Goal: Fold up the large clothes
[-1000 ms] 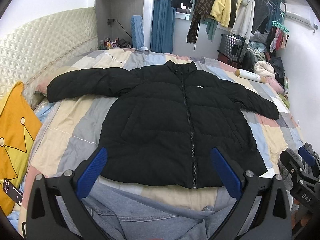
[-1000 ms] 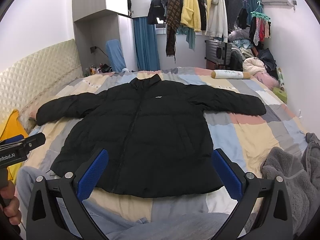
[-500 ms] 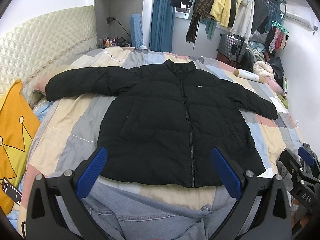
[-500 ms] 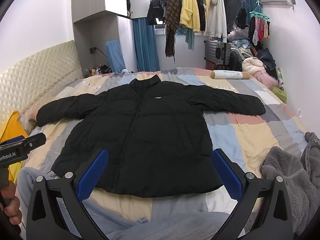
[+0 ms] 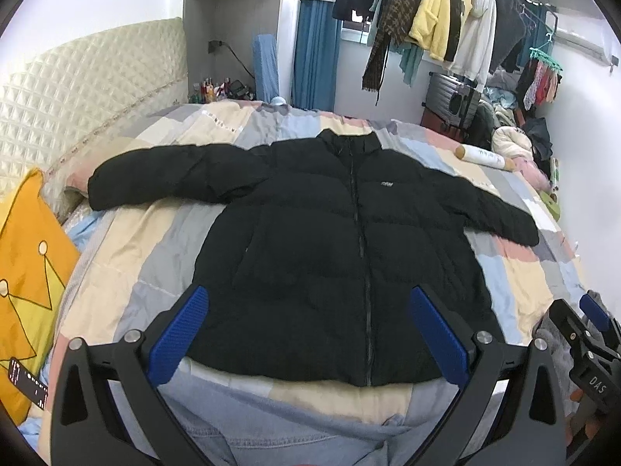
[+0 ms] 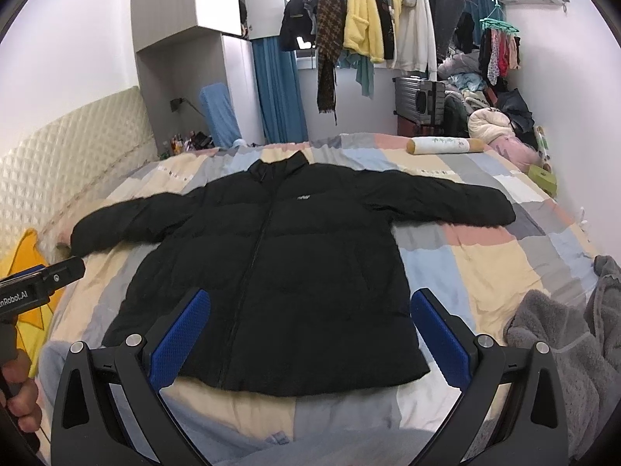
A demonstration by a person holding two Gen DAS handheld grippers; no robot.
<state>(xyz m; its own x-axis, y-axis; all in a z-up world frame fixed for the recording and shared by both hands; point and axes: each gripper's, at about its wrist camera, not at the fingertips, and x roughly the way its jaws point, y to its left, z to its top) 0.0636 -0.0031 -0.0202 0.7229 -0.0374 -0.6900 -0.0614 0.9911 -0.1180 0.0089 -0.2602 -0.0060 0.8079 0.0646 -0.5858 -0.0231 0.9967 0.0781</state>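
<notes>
A large black puffer jacket [image 5: 333,240] lies flat and zipped on the bed, front up, collar at the far side, both sleeves spread out sideways. It also shows in the right wrist view [image 6: 279,272]. My left gripper [image 5: 310,330] is open and empty, held above the jacket's near hem. My right gripper [image 6: 310,330] is open and empty, also above the near hem. Each gripper's body shows at the edge of the other's view.
The bed has a pastel patchwork quilt [image 5: 128,256]. A yellow crown pillow [image 5: 27,272] lies at the left. Grey fleece clothes [image 6: 562,341] lie at the right. A rolled white bolster [image 6: 446,145] lies at the far right. Blue denim [image 5: 295,427] lies nearest. Hanging clothes [image 6: 368,31] hang behind.
Both grippers have risen slightly, so the jacket sits a little lower in view. The jacket has not moved and both grippers stay open.
</notes>
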